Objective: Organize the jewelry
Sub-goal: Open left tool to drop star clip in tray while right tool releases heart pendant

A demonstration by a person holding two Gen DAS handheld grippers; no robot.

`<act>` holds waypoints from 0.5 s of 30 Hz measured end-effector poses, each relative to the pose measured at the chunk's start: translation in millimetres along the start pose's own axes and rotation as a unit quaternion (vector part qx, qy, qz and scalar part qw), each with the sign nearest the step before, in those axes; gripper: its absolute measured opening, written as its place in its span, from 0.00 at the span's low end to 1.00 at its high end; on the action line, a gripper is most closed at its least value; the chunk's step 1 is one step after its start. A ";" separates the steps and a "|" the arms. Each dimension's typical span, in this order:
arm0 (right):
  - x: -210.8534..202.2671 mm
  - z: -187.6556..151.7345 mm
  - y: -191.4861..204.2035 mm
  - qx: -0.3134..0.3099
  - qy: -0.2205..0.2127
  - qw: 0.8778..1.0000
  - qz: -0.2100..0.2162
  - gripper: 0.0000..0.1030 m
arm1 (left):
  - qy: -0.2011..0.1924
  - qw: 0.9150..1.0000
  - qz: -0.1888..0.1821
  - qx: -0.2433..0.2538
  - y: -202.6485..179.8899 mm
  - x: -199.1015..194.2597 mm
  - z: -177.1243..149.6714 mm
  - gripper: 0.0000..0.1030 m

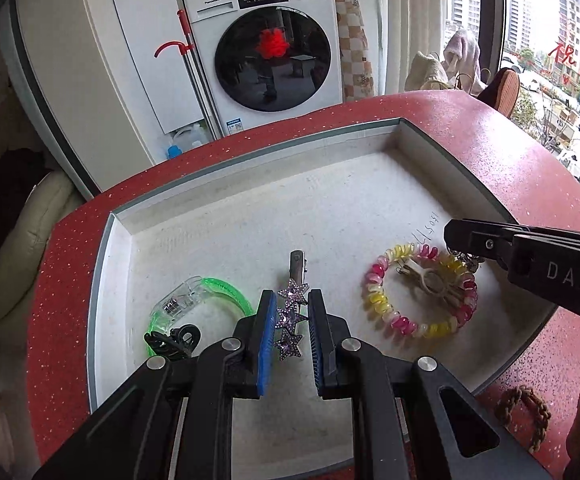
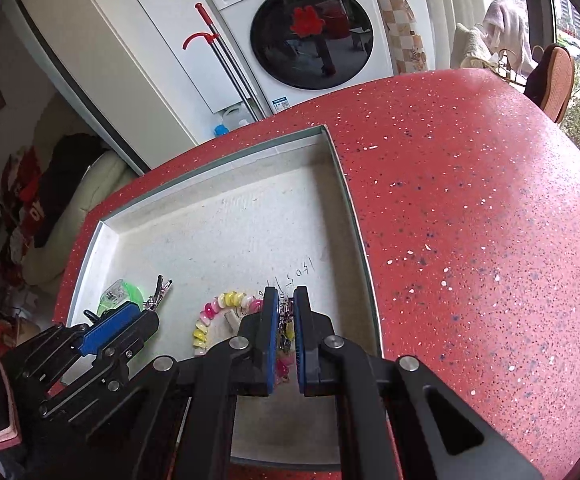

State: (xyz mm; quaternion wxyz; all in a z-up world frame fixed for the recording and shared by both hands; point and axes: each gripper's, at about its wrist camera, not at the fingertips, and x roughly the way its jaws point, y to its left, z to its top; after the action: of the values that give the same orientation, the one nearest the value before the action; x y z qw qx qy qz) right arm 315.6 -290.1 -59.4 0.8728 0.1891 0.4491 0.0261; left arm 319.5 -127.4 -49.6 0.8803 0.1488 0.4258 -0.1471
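Note:
A shallow white tray [image 1: 250,200] lies on the red speckled table [image 1: 489,128]. My left gripper [image 1: 291,296] is shut on a purple star hair clip [image 1: 290,316], whose metal end sticks out ahead of the blue pads, low over the tray's near part. My right gripper [image 2: 286,294] is shut on a small dangling metal trinket [image 2: 285,316]. It hangs over a pink and yellow spiral hair tie [image 1: 421,296] that lies in the tray around a beige clip [image 1: 429,280]. In the left wrist view the right gripper [image 1: 455,236] comes in from the right.
A green translucent bracelet [image 1: 210,292] and a black claw clip [image 1: 174,340] lie in the tray's near left. A brown braided bracelet [image 1: 525,412] sits on the table right of the tray. A washing machine [image 1: 274,48] and a cupboard stand beyond the table.

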 end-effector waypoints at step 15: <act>-33.2 -0.6 -1.0 0.033 -0.031 0.997 0.058 0.48 | -0.018 0.999 -0.008 -0.029 8.3 -21.1 1.3 0.34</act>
State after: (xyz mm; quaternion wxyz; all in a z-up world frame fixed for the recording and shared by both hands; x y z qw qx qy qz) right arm 295.2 -298.0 -34.3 0.8768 0.2439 0.4106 0.0556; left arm 311.1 -117.5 -30.9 0.8907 0.1174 0.4147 -0.1444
